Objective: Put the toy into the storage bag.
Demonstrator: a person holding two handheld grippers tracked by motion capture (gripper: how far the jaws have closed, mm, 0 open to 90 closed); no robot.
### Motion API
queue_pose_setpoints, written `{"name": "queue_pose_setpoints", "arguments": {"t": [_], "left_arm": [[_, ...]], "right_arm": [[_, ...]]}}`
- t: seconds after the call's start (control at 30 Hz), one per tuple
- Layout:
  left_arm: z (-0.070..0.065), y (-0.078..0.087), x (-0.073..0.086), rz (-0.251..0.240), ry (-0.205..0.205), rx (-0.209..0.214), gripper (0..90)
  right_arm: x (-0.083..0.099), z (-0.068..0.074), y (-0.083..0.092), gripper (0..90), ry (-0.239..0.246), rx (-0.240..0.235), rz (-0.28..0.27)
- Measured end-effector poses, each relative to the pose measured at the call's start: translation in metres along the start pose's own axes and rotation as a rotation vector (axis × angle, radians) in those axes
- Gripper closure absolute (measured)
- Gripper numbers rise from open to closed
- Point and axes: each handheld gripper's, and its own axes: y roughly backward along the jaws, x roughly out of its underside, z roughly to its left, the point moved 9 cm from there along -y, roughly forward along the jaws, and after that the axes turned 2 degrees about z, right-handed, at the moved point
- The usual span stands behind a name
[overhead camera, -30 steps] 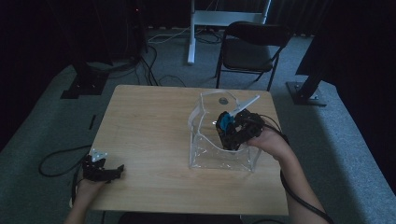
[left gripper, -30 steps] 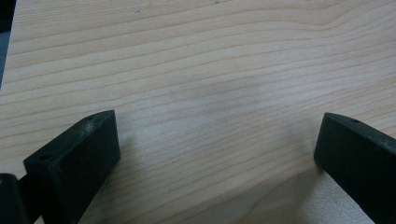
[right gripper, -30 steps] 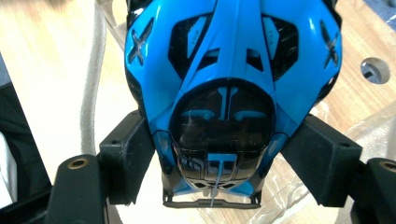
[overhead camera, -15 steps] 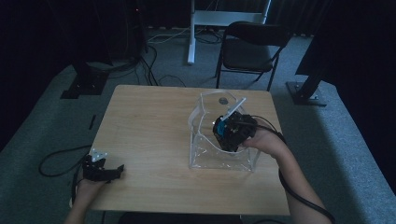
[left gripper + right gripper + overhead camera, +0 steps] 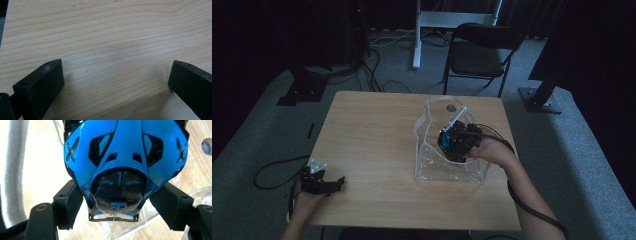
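Observation:
A blue and black toy shaped like a car (image 5: 125, 157) sits between the jaws of my right gripper (image 5: 116, 202), and the pads (image 5: 68, 202) press on its sides. In the high view my right gripper (image 5: 457, 142) holds the toy (image 5: 445, 139) in the open top of a clear plastic bag (image 5: 432, 167), which stands on the wooden table (image 5: 372, 130) right of centre. My left gripper (image 5: 332, 184) rests near the table's front left corner. Its jaws stand wide apart over bare wood, with nothing between them (image 5: 115, 75).
A small grey round thing (image 5: 451, 107) lies just behind the bag and also appears at the right gripper view's edge (image 5: 207, 145). Beyond the table stand a dark folding chair (image 5: 482, 50) and a white stand (image 5: 417, 40). Cables lie on the grey floor at the left.
My right gripper has moved a little left and down with the toy, deeper into the bag's opening. The left gripper has stayed where it was.

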Motion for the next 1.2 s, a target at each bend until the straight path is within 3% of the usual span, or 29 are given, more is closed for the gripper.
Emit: {"name": "queue_pose_setpoints", "arguments": {"t": [0.37,0.9,1.2], "left_arm": [[0.000,0.000,0.000,0.000,0.000,0.000,0.7],[0.000,0.000,0.000,0.000,0.001,0.000,0.7],[0.000,0.000,0.000,0.000,0.000,0.000,0.7]], "right_arm": [[0.001,-0.003,-0.013,26.3,0.022,0.037,0.094],[0.002,-0.001,-0.024,26.3,0.022,0.037,0.162],[0.000,-0.010,-0.013,26.3,0.041,0.050,0.203]]}}
